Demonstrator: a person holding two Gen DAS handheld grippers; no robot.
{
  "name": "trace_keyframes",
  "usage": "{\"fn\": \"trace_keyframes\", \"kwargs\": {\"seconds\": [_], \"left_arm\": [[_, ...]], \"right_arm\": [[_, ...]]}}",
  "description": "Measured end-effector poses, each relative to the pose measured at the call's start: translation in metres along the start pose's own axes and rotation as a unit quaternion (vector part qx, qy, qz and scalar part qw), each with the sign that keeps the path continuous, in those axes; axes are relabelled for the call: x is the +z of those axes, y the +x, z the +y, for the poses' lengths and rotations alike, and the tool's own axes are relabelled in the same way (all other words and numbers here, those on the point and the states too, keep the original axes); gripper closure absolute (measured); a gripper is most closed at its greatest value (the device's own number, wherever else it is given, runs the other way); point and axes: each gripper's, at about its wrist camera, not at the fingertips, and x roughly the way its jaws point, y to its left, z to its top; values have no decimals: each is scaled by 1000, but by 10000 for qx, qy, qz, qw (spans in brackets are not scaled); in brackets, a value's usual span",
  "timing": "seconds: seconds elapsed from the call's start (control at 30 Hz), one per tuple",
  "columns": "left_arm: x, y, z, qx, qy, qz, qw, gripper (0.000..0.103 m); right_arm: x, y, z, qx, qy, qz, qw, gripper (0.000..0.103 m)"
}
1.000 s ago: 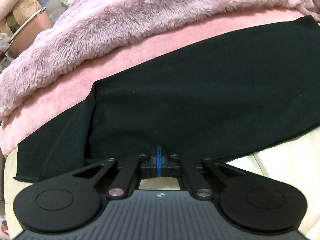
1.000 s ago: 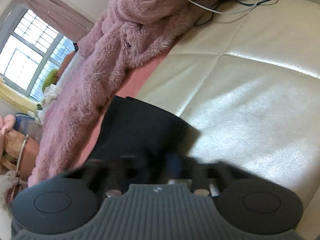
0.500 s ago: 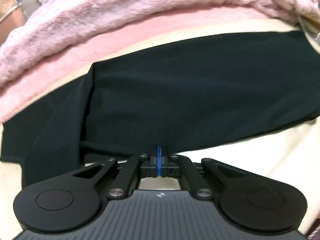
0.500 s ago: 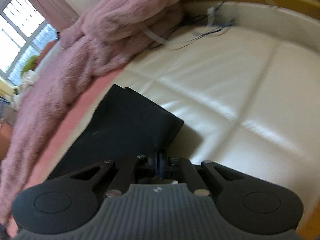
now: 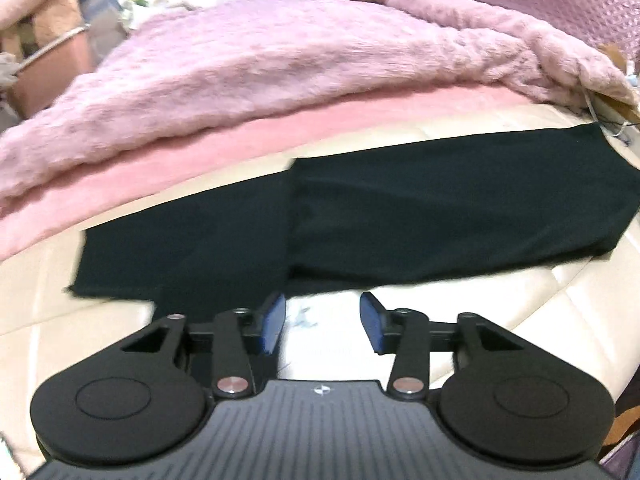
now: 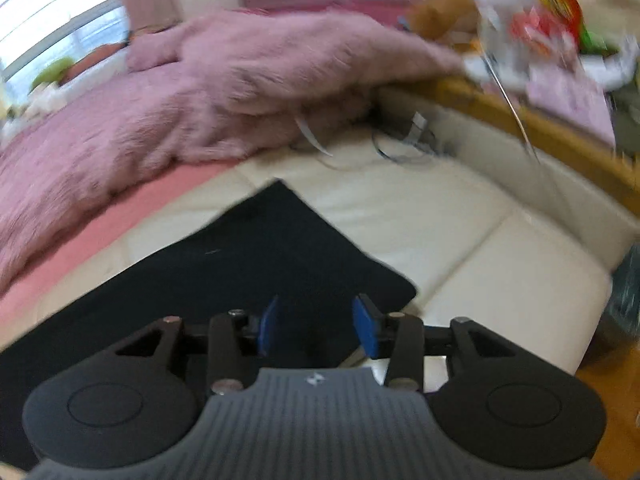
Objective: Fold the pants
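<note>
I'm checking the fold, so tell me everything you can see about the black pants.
The black pants look like soft, matte, plain fabric, lying flat on the cream cushion in a long strip, one layer folded over another with a step edge mid-length. The far edge runs beside the pink sheet. Neither open gripper grips them: left gripper, right gripper.

pants (image 5: 440,208) | black, folded over, one layer overlapping | flat on cream cushion (image 5: 460,300)

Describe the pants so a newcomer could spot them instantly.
On the cream quilted cushion, just in front of the fluffy pink blanket, a flat dark garment lies stretched across. Those are the pants: the only black item there, smooth rather than furry.
</note>
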Motion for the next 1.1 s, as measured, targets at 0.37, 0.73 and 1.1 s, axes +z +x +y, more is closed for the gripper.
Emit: {"fn": "trace_keyframes", "kwargs": {"seconds": [0.37,0.73,1.1], "left_arm": [[-59,-2,11,376,85,520,9979,35],[-81,15,20,285,-140,597,9977,92],[-20,-45,81,715,-497,-295,9958,103]], "right_arm": [[-79,-34,155,1871,-1932,305,9627,72],[-127,-22,241,2328,-3300,713,9121,74],[-128,-11,238,2206,-3522,887,9053,74]]}}
